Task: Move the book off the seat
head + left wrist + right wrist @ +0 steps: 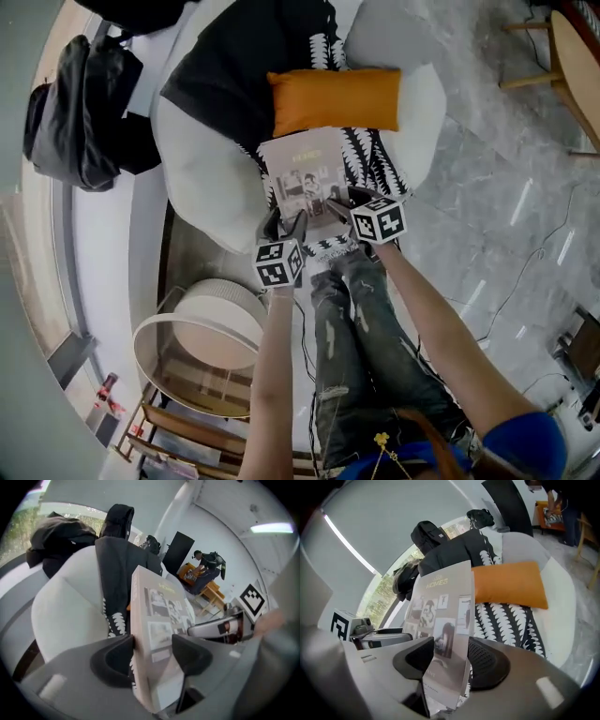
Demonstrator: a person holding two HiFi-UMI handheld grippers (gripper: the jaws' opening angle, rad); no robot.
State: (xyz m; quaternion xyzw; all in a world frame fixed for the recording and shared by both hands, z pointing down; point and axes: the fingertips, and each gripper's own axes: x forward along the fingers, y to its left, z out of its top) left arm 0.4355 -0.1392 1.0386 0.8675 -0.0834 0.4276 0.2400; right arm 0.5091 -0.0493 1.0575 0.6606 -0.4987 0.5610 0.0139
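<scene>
Now the book [305, 180] lies on the seat of the armchair [197, 178], atop a patterned throw [373, 161] and just in front of an orange cushion [335, 98]. Its near edge sits between both pairs of tongs. The left tongs [152, 651] straddle its near left corner, the right tongs [449, 654] its near right corner. Both are released and spread wide, not squeezing the cover.
</scene>
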